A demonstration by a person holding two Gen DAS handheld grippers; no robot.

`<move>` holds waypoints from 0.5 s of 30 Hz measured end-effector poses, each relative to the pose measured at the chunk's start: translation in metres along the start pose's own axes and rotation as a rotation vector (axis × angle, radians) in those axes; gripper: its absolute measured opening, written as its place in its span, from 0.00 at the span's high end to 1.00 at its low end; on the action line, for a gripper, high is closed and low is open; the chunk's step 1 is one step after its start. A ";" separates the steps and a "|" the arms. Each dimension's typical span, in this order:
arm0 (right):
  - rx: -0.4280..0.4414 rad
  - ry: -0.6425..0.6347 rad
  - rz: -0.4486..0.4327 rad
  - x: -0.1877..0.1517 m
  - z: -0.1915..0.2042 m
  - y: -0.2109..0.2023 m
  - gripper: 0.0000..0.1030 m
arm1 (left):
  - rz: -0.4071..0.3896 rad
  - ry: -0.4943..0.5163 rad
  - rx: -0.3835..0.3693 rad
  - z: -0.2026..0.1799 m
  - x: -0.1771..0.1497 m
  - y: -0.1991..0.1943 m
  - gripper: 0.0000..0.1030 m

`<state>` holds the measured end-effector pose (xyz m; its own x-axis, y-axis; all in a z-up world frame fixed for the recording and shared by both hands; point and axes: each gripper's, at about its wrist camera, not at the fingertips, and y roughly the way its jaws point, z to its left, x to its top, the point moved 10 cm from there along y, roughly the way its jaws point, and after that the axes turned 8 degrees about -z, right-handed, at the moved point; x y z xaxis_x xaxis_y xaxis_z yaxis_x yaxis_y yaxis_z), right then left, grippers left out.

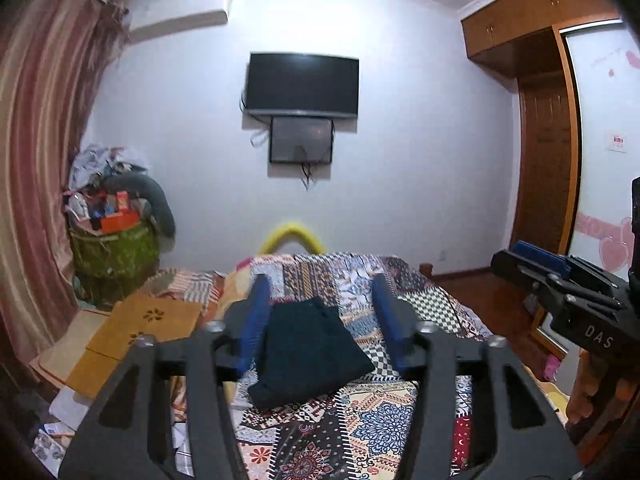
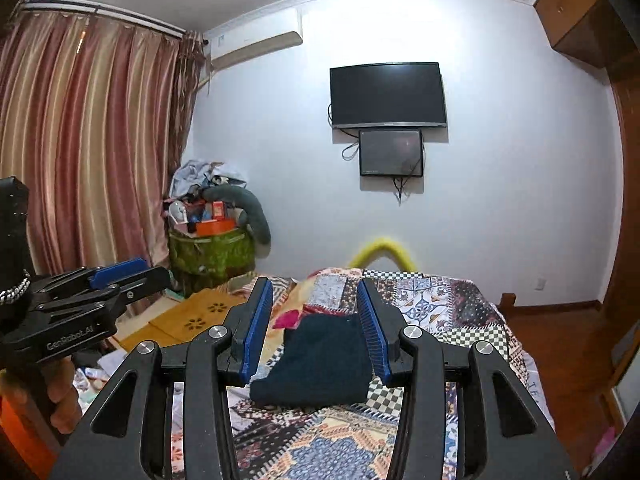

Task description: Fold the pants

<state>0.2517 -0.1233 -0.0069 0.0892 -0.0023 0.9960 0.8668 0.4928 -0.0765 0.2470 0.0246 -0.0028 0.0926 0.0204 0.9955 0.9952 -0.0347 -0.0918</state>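
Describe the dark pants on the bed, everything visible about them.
The pants are dark, near navy or black, of a soft, matte cloth. They are folded into a compact, roughly rectangular bundle with layered edges showing at the near end. They lie flat on the patchwork bedspread, near the middle of the bed. Nothing else touches them: the left gripper and right gripper are both open and raised above them.

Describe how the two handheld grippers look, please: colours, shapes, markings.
Both are matte black angular linkages with silver bolts and ribbed blue finger pads. The left gripper body reads "GenRobot.AI"; the right gripper reads "DAS". Bare hands hold them.
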 end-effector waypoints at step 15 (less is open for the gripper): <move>-0.102 0.014 -0.033 -0.003 -0.006 -0.020 0.00 | -0.037 -0.012 0.057 0.005 -0.009 -0.027 0.01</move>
<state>0.2371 -0.1382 -0.0087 0.0665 -0.0294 0.9974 0.9147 0.4011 -0.0491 0.2193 0.0305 -0.0092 0.0555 0.0327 0.9979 0.9981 0.0233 -0.0563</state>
